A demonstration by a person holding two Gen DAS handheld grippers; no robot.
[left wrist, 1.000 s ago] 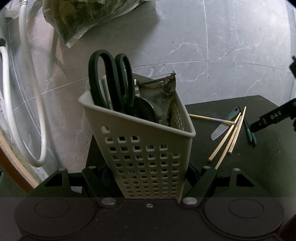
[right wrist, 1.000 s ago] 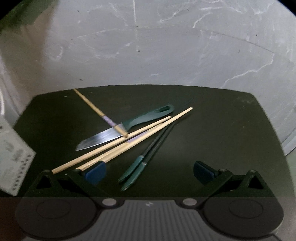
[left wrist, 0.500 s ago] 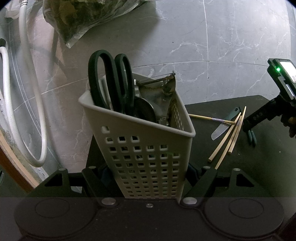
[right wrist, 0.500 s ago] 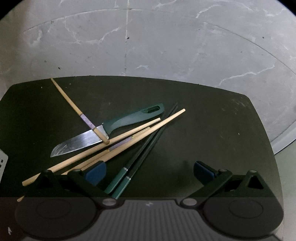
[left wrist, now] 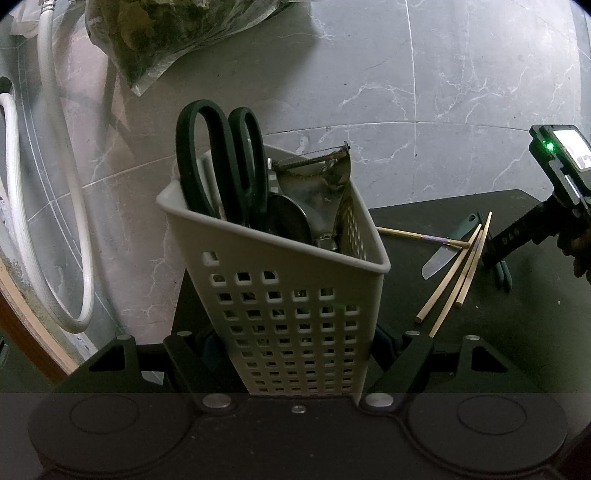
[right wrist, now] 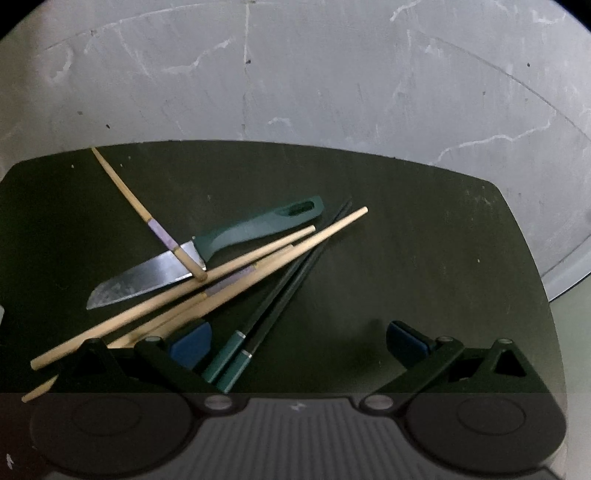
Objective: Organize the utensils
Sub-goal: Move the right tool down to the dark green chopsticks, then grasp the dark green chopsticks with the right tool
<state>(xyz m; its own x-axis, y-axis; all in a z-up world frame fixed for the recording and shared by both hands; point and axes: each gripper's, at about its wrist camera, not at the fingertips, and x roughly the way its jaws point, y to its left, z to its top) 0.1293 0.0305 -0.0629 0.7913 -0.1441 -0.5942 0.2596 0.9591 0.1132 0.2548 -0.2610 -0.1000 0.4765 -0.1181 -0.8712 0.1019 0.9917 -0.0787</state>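
Note:
My left gripper point(left wrist: 295, 343) is shut on a grey perforated basket point(left wrist: 288, 317), which leans slightly left. Green-handled scissors point(left wrist: 218, 166) and metal utensils point(left wrist: 321, 192) stand in it. On the dark table point(right wrist: 406, 240) lie a green-handled knife point(right wrist: 255, 229), several wooden chopsticks point(right wrist: 258, 258) crossing its blade, and two black chopsticks with green ends point(right wrist: 291, 280). My right gripper point(right wrist: 299, 339) is open just above the table, with the green ends of the black chopsticks between its blue pads point(right wrist: 192, 343). In the left wrist view the right gripper point(left wrist: 517, 240) hangs over those chopsticks.
A white hose point(left wrist: 55, 184) curves along the left on the marble floor. A clear plastic bag of greenery point(left wrist: 166, 33) lies at the top left. The table's rounded far edge point(right wrist: 258, 142) runs just beyond the utensils.
The right gripper has come closer to the utensil pile and tilted down, so the black chopsticks' green ends now lie between its pads. The left gripper and basket have not moved.

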